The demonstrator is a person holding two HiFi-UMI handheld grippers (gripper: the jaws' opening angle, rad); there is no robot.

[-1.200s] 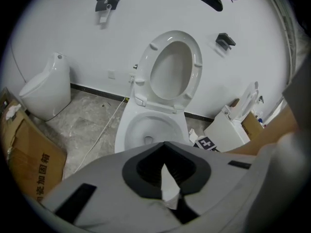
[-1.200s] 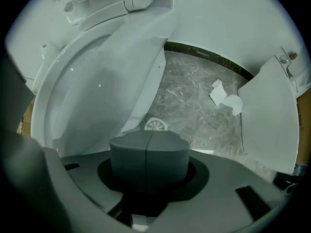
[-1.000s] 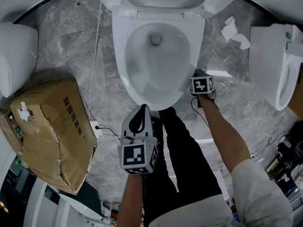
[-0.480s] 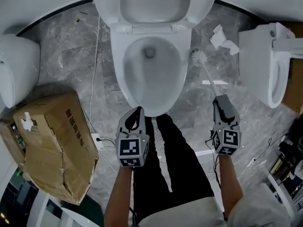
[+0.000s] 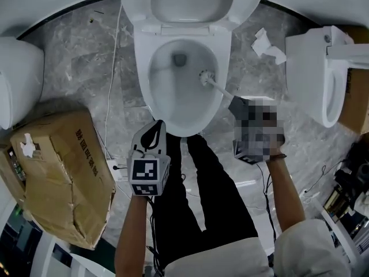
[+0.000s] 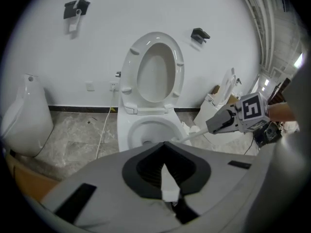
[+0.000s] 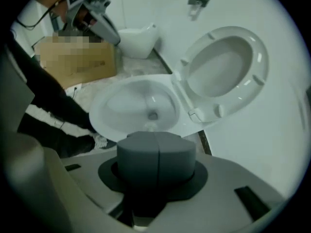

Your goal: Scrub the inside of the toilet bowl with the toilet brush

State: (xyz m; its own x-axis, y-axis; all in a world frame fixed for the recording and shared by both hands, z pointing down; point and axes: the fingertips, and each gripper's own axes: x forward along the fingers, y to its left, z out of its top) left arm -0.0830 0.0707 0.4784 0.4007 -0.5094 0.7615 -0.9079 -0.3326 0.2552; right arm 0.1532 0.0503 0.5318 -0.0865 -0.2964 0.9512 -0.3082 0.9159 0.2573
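Marble floor [image 5: 81, 68] — right gripper [image 5: 236, 104] clamps toilet brush [image 5: 206, 77], bristles inside toilet bowl [image 5: 145, 92]; left gripper [image 5: 155, 127] closed.

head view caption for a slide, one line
Right claw holds white plastic toilet brush, bristles inside the open white ceramic toilet bowl.

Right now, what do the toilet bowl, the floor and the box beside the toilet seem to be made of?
Toilet bowl: probably glazed ceramic; white, glossy, with soft reflections.
Floor: polished grey stone or stone-look tile; cloudy veining, slight sheen.
Box: brown cardboard, matte; creased, dented, with a printed side.
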